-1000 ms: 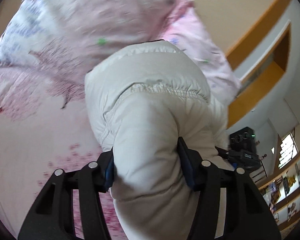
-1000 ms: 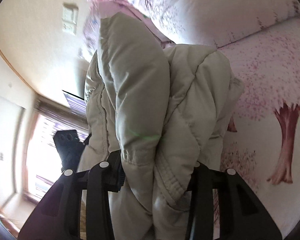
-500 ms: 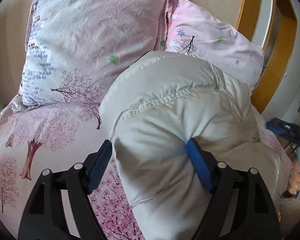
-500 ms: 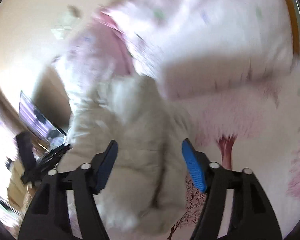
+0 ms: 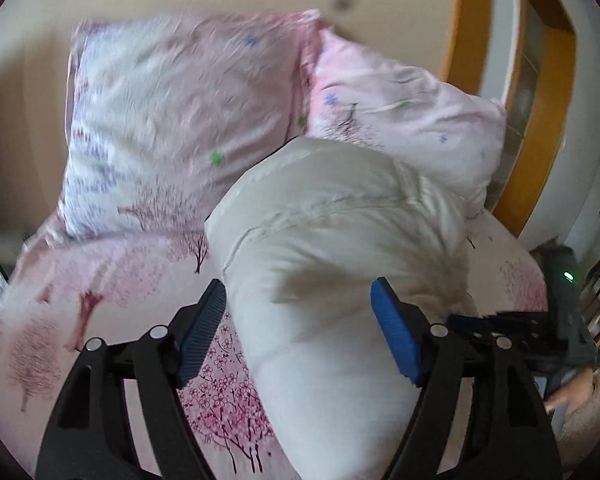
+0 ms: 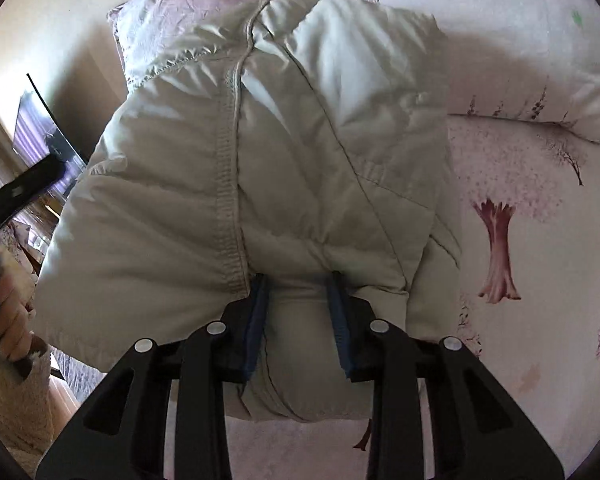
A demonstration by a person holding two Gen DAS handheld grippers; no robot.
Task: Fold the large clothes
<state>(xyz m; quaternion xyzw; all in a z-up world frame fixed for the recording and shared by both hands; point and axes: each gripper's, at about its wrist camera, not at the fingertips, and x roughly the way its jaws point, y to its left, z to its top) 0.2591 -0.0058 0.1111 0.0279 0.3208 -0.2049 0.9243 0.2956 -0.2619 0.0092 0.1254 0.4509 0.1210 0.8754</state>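
Careful, your right claw (image 6: pixel 299 324) pinches a thin tuck of the puffy jacket (image 6: pixel 260 152) on the bed (image 6: pixel 540 240) while your left claw (image 5: pixel 300 332) gapes around it ungripped, so slick padding may slip and unfold.

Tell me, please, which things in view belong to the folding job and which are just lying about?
Part of the job:
puffer jacket
right gripper, shut on it
left gripper, open around it

Just lying about:
two pillows
bed sheet
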